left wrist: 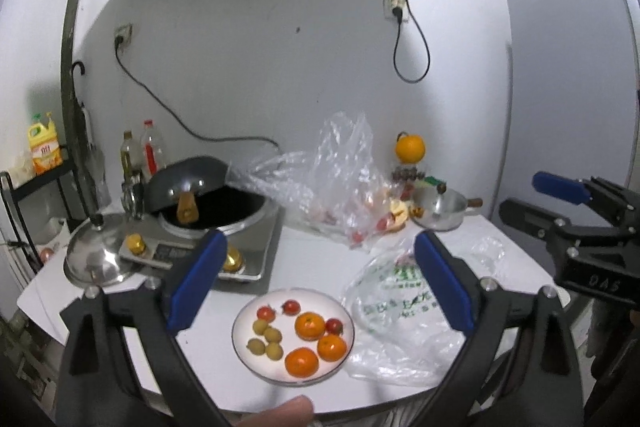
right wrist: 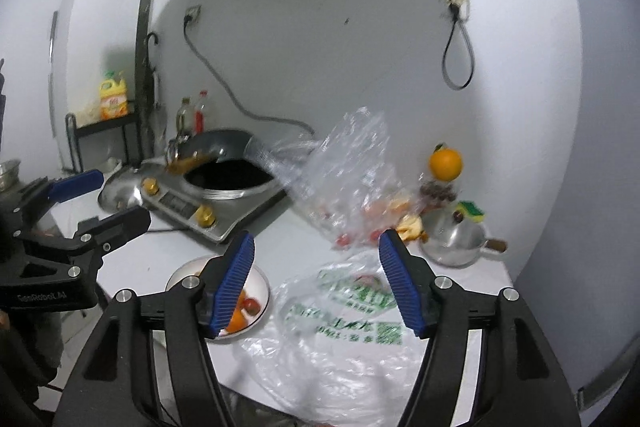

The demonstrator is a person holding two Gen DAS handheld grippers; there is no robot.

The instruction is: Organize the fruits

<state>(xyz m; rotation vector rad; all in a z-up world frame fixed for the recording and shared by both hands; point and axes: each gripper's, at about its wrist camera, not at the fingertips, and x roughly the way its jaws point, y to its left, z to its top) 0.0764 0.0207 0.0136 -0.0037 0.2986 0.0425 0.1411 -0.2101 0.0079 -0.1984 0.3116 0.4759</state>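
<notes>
1 white desk [left wrist: 304, 259] fills the lower half of both views, backed by a plain white wall [left wrist: 260, 39] with 2 sockets and hanging black cables. An induction cooker [left wrist: 256, 247] with a dark wok [left wrist: 188, 183] sits at 10 o'clock of the white plate [left wrist: 244, 343]; a steel lid [left wrist: 96, 255] lies at the desk's left edge. At 1 o'clock of the plate a crumpled clear bag [left wrist: 340, 167] stands with a few small red fruits inside, and beyond it a small steel pan [left wrist: 440, 211] and an orange [left wrist: 410, 148] perched on a stack by the wall.

The plate holds 3 mandarins [left wrist: 310, 325], 3 cherry tomatoes [left wrist: 291, 307] and 4 small yellow-green fruits [left wrist: 273, 334], grouped by kind. A printed plastic bag [left wrist: 400, 315] lies flat just at 3 o'clock of the plate, touching its rim.

The left tool [left wrist: 318, 281] hangs above the plate, jaws wide apart and empty. The right tool [right wrist: 318, 283] hangs over the printed bag, jaws apart, gripping nothing. Bare desk lies between plate and cooker; the near edge is close under both tools.
</notes>
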